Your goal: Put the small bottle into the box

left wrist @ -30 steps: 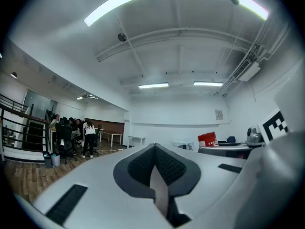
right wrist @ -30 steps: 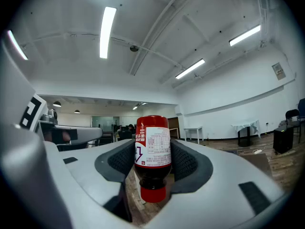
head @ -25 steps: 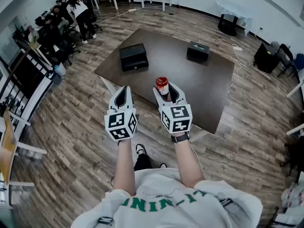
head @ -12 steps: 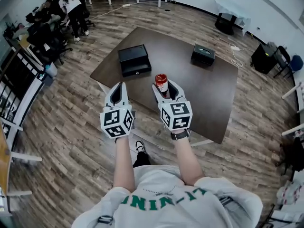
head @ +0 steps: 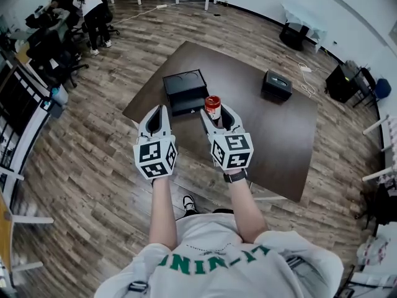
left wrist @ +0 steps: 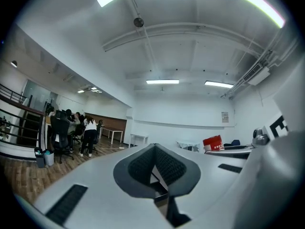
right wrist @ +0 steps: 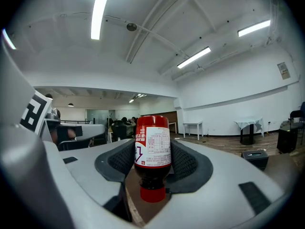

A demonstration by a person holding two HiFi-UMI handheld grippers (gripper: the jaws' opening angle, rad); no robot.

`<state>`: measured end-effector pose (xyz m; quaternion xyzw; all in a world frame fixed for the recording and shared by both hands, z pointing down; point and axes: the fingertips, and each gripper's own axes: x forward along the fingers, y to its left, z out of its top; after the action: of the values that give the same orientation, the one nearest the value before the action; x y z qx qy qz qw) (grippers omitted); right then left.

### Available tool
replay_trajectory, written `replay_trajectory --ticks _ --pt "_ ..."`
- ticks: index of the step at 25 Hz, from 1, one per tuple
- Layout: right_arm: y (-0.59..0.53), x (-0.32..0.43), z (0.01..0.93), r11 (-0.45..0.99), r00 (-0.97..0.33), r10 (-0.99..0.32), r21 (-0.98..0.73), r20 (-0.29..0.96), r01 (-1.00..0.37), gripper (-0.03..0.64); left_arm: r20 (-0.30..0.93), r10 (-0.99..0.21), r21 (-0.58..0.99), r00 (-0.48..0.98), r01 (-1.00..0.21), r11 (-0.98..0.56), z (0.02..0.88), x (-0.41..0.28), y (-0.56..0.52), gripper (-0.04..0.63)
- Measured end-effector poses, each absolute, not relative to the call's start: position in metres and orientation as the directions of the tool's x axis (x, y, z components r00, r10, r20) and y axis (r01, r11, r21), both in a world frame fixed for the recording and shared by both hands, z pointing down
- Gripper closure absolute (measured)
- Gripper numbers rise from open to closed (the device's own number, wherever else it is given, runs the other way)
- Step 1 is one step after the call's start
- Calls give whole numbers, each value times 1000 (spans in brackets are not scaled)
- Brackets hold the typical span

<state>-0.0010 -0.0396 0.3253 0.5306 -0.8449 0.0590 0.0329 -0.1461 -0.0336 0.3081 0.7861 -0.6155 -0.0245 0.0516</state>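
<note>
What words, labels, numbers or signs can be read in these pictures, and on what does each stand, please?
White label on the small bottle: dense print, too small to read; only a dark arrow is clear.
Green letters on the shirt: upside down, not legible with confidence.
Print on the wall notice: too small to read.
Faces of the marker cubes: black-and-white patterns, no words.

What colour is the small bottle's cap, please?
Red; the cap of the small bottle shows best in the right gripper view.

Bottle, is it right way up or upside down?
Upside down: the bottle sits cap down between the right gripper's jaws.
</note>
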Motion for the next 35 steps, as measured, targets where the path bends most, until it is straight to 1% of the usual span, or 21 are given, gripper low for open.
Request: replay_trajectory --ticks 6,9,14,17,22,28,35 --pt "-91 -30 353 411 -416 -890 -70 187 -909 385 51 -958 121 282 -954 -274 328 -161 -73 583" --pt "-111 -42 368 424 -433 -877 -92 208 -901 385 58 -948 129 313 -944 -304 336 -162 -94 583" --pt "-150 -58 376 491 -508 -845 -131 167 -861 385 82 -942 137 325 -940 -313 352 -166 -142 583" --pt "-181 -56 383 510 -524 -833 -122 179 -852 385 100 -941 137 323 -941 -308 363 -160 -174 583" --pt "-232 -49 404 519 -539 -811 -143 227 -842 385 142 -932 131 332 -940 -315 381 -150 -225 583" --pt "-283 -52 429 587 -594 -755 -116 278 -801 385 201 -924 147 327 -942 -301 416 -144 -278 583" --pt "-325 -51 482 607 -606 -691 -140 394 -782 386 270 -911 182 311 -946 -269 456 -144 -322 583"
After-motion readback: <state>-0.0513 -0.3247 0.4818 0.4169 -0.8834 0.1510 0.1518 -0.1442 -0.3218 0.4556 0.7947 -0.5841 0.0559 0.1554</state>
